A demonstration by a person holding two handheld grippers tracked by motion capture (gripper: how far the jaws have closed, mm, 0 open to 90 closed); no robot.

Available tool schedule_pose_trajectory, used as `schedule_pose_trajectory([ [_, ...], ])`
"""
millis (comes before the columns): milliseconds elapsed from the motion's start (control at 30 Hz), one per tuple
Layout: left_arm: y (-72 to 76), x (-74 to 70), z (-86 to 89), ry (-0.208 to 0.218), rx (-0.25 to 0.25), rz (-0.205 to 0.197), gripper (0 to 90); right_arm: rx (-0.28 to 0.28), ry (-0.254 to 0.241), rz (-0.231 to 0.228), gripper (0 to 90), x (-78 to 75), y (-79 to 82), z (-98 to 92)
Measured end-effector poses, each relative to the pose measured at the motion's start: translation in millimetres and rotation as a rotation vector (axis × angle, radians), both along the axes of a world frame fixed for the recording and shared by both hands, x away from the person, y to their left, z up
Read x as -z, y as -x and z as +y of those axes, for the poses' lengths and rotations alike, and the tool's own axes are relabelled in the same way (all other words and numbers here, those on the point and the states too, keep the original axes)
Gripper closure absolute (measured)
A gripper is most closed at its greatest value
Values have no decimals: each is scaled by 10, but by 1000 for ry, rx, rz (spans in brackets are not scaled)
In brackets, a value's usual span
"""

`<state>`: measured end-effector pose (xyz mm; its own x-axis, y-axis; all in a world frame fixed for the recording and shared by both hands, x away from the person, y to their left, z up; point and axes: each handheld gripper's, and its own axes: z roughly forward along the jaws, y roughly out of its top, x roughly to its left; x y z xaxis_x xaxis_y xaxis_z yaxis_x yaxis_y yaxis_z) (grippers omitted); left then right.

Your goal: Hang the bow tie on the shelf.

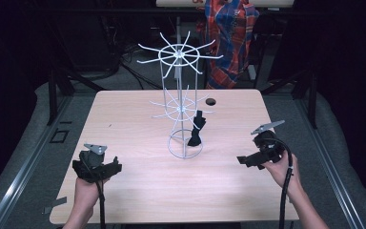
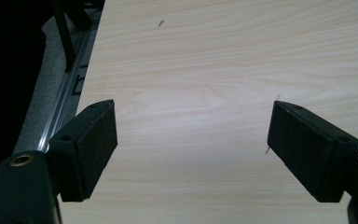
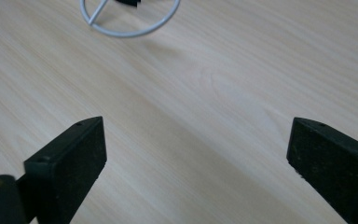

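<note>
The black bow tie (image 1: pixel 196 130) already hangs on the lower ring of the white wire rack (image 1: pixel 181 102) at the counter's (image 1: pixel 138 191) centre, while the left gripper (image 1: pixel 96 164) at 8 o'clock and the right gripper (image 1: pixel 250 159) at 4 o'clock both have jaws spread with nothing between, so the hanging seems done.

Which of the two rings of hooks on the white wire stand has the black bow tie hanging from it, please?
The lower ring, halfway up the white wire stand: the black bow tie dangles from a hook on its right side. The top ring carries nothing.
</note>
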<state>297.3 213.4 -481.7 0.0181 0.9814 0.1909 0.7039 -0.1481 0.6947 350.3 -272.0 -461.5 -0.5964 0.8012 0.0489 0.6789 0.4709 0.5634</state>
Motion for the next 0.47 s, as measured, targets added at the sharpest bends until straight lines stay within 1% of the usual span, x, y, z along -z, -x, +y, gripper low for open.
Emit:
schedule_pose_trajectory([
  [33,0,0,0,0,-1,-1,163,2,4,4,31,20,11,-7],
  [67,1,-1,0,0,-1,-1,163,-6,17,20,25,40,24,-21],
  [100,1,-1,0,0,0,-1,163,3,9,26,22,68,42,-22],
  [267,0,-1,-4,0,-2,3,163,-1,53,67,29,182,84,-53],
  [367,-2,3,-10,-2,-3,-1,163,-4,68,87,29,241,67,-53],
  [467,-3,1,-4,-4,-3,2,163,-8,81,95,29,280,44,-42],
])
